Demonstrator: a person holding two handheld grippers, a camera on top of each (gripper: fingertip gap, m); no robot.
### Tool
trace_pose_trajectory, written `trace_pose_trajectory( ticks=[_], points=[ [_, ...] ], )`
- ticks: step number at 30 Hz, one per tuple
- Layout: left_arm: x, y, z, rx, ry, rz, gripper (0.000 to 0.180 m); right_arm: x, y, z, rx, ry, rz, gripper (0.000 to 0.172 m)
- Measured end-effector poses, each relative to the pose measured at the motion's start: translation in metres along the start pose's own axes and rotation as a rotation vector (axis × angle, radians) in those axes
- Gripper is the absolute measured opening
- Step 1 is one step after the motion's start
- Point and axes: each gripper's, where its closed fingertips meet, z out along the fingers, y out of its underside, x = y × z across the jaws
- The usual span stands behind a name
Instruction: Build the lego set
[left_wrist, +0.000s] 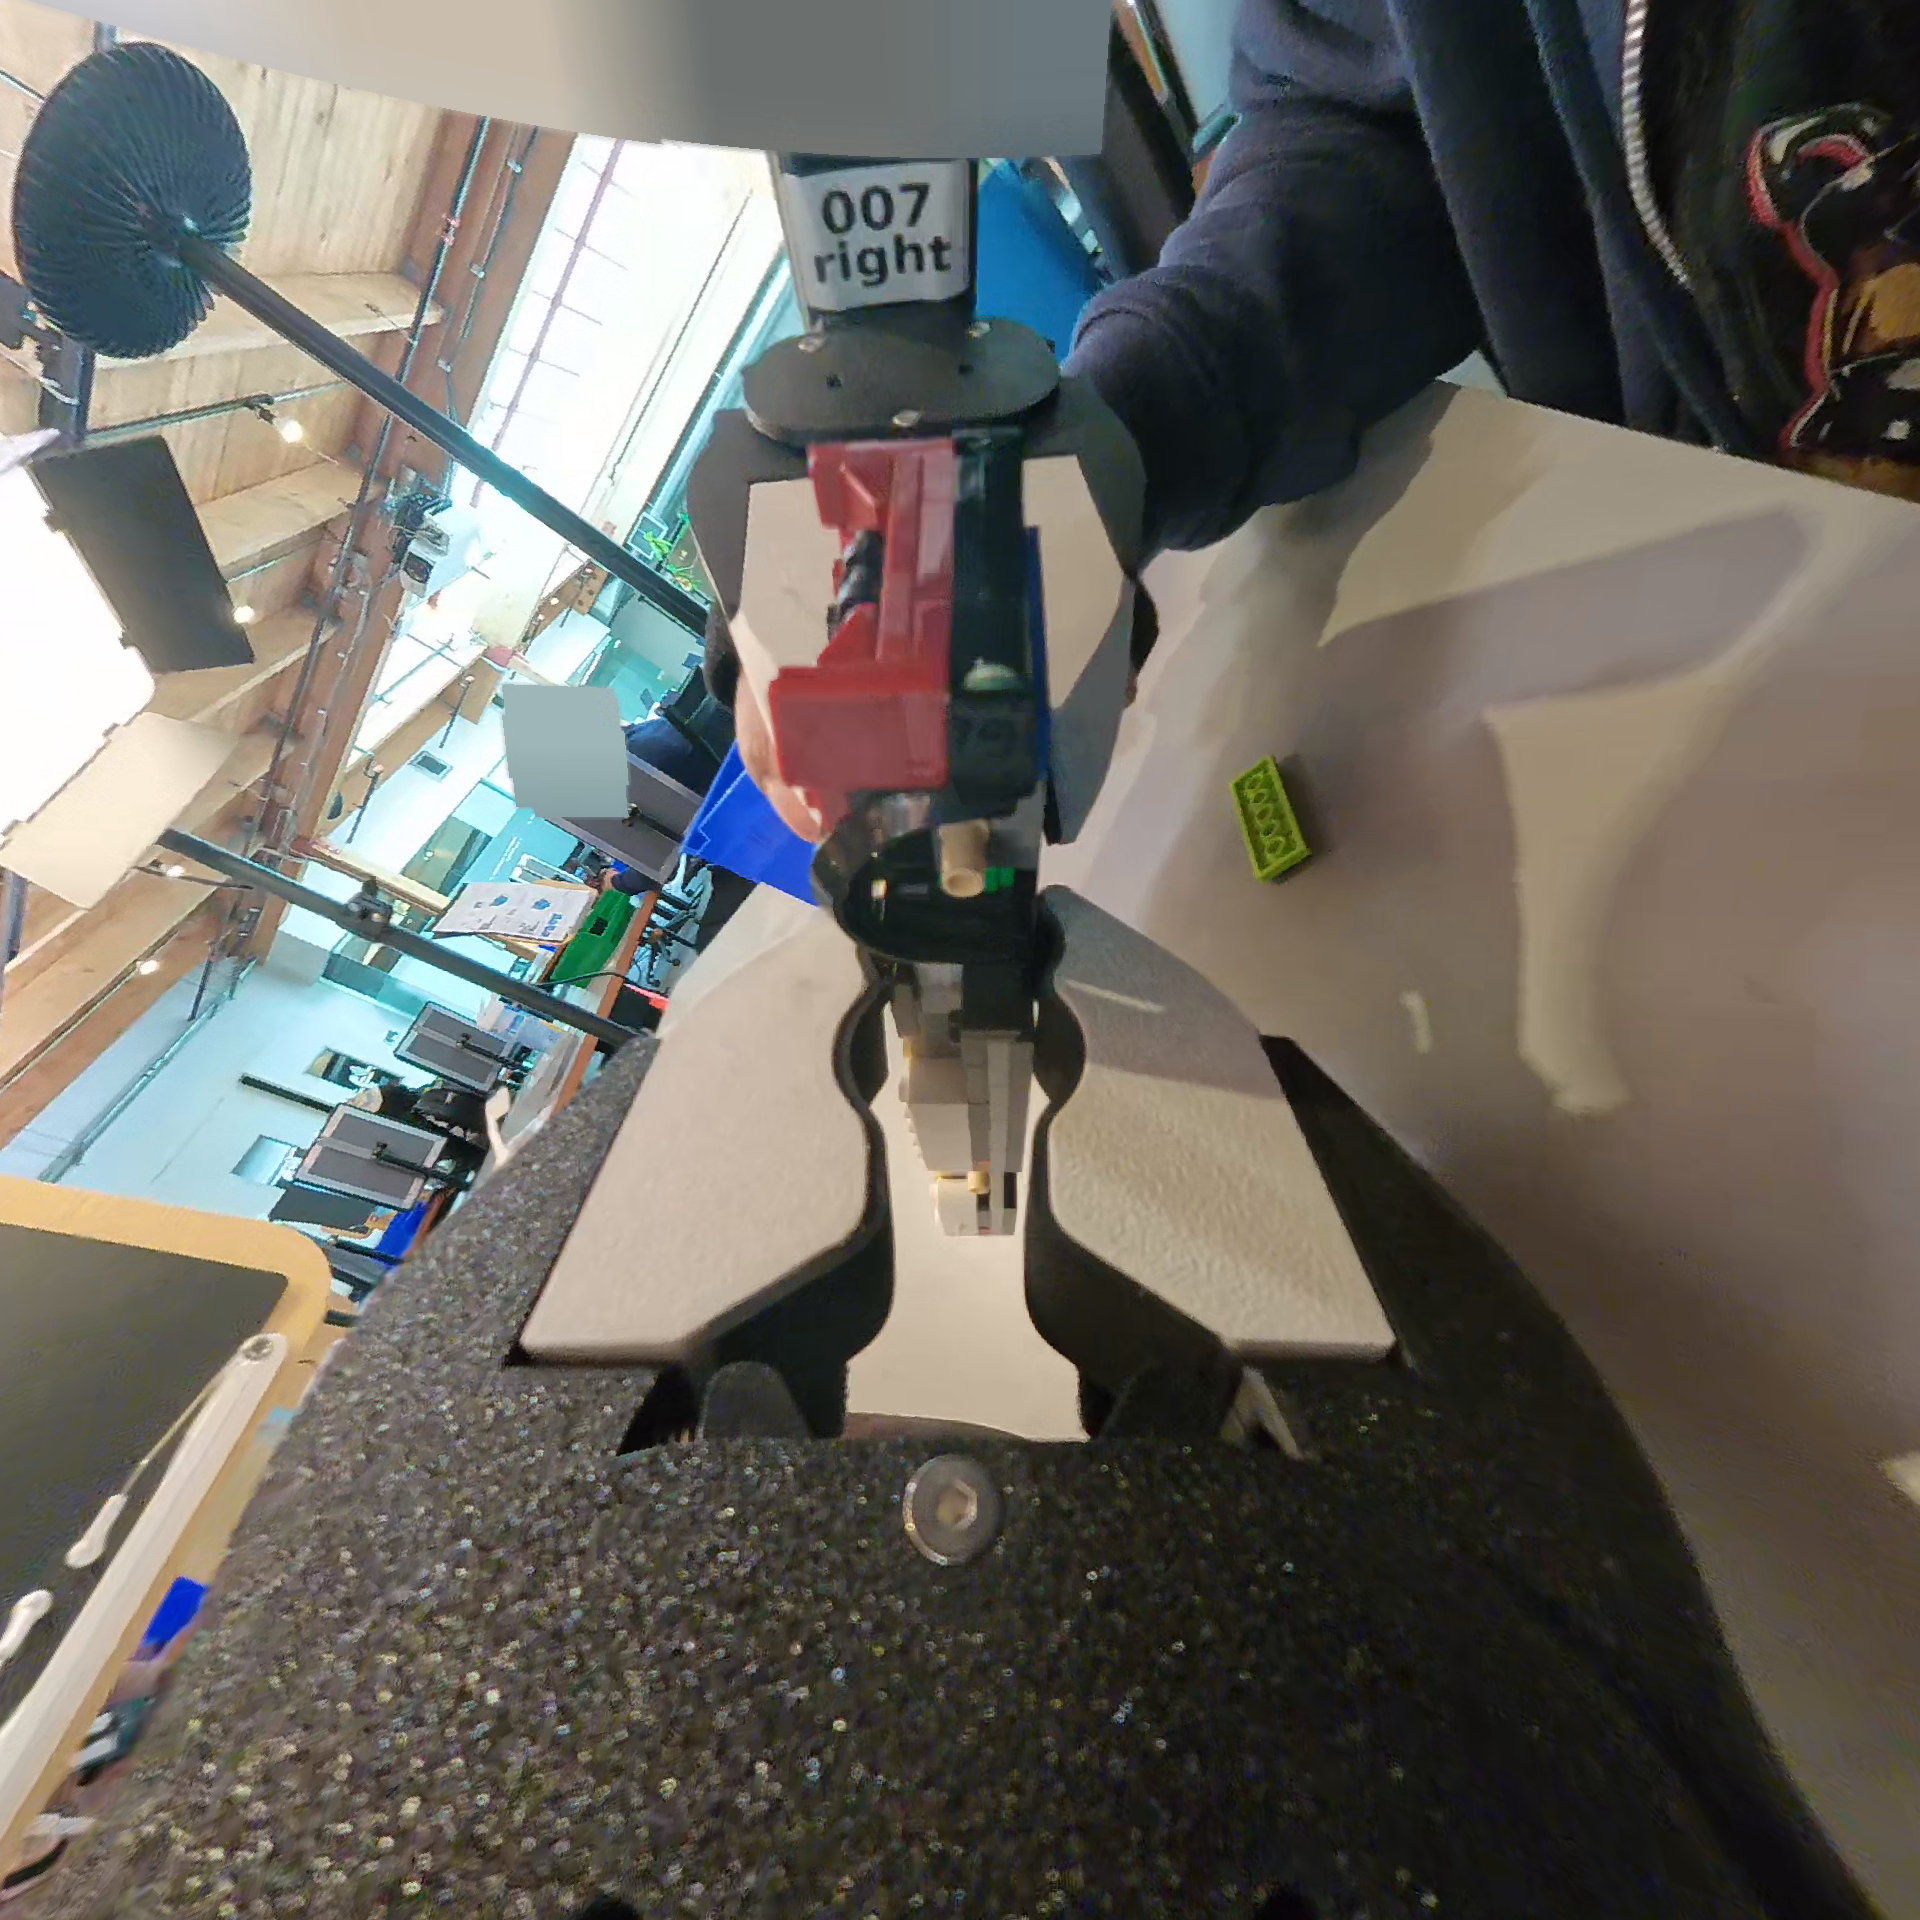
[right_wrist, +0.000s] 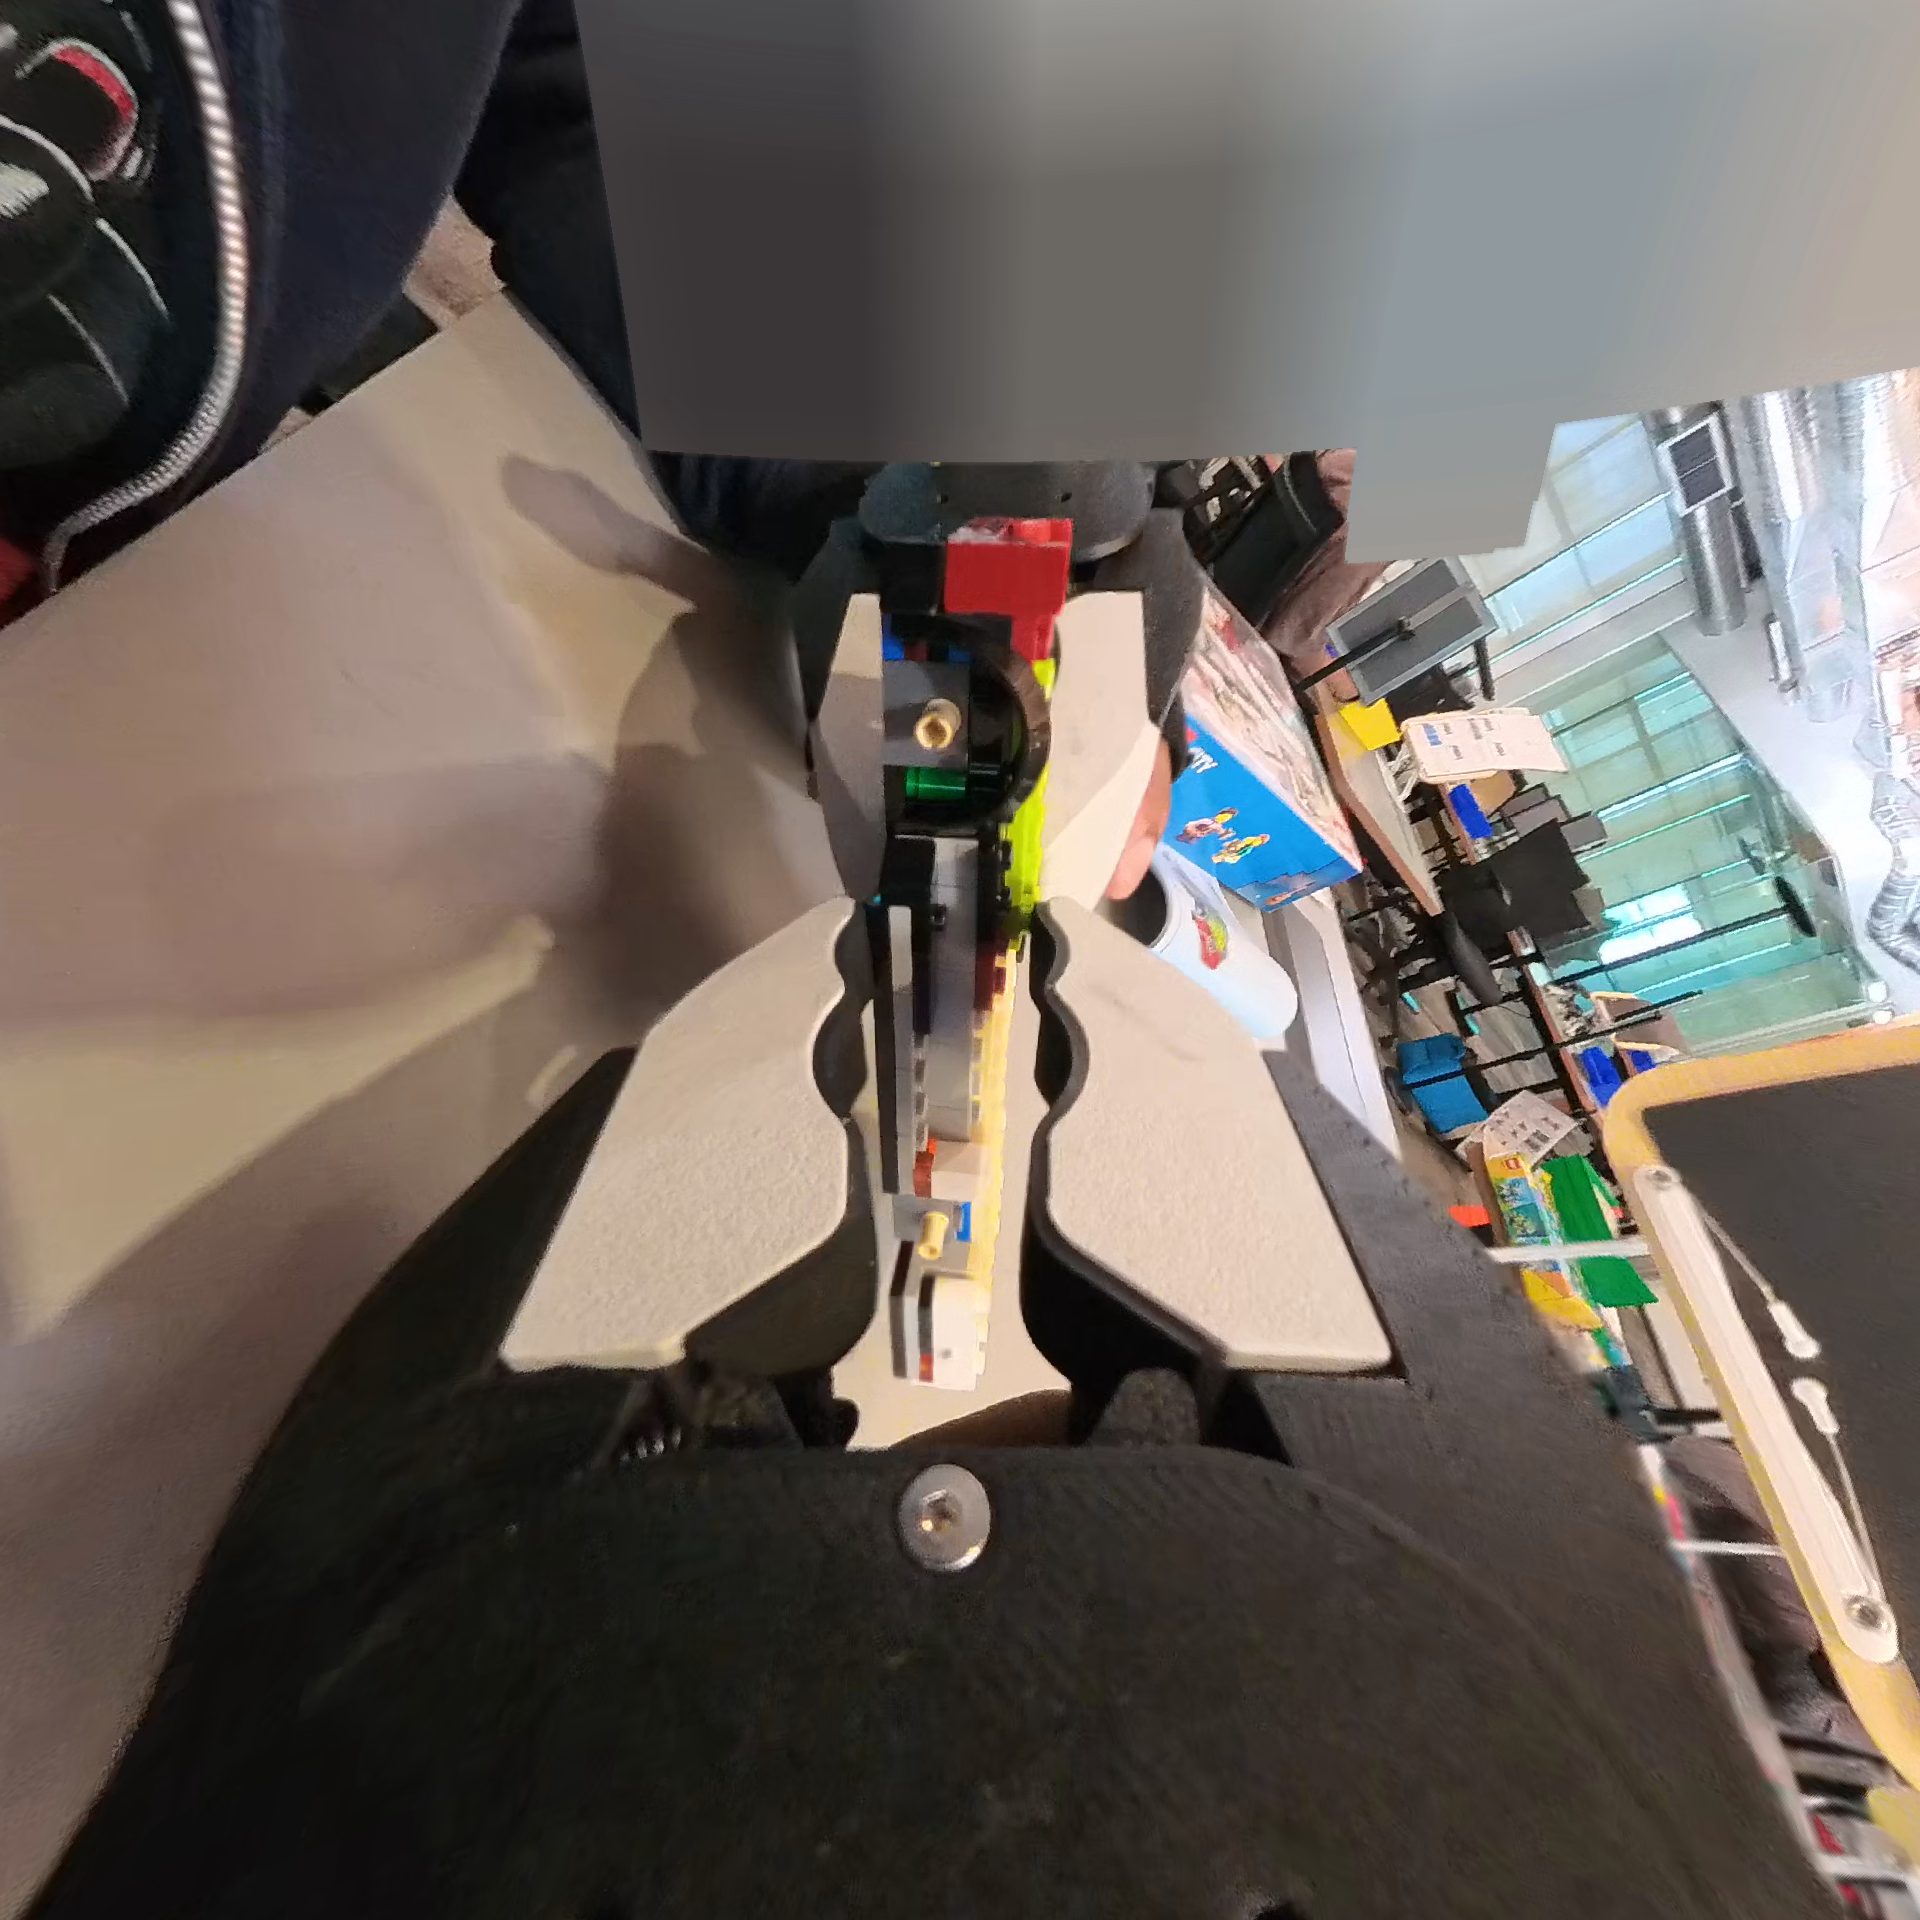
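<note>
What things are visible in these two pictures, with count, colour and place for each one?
Brick model: one, multicoloured (grey, black, red, lime, yellow), held in the air between both grippers, one at each end.
Loose brick: one, lime green, lying on the white table.
Table: one, white, under the grippers.
Toy box: one, blue, at the table's far edge.
Cup: one, white with a picture, lying beside the box.
Bin: one, blue, behind the table.
Light stand: one, black, in the background.
Sleeve: one, dark navy, behind the right gripper.
Left gripper: one, black and grey, closed on the model.
Right gripper: one, black and grey, closed on the model.
</note>
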Motion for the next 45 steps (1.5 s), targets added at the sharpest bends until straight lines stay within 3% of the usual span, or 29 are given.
trace_pose_trajectory(
  ticks=[6,45],
  points=[
    [-0.002,-0.007,-0.002,-0.004,-0.02,0.055,0.032,-0.001,-0.002,-0.002,0.009,0.008,-0.029,0.029],
    [0.001,-0.008,-0.002,-0.031,0.006,0.098,0.026,-0.003,-0.005,-0.002,-0.007,0.02,-0.121,0.027]
  ],
)
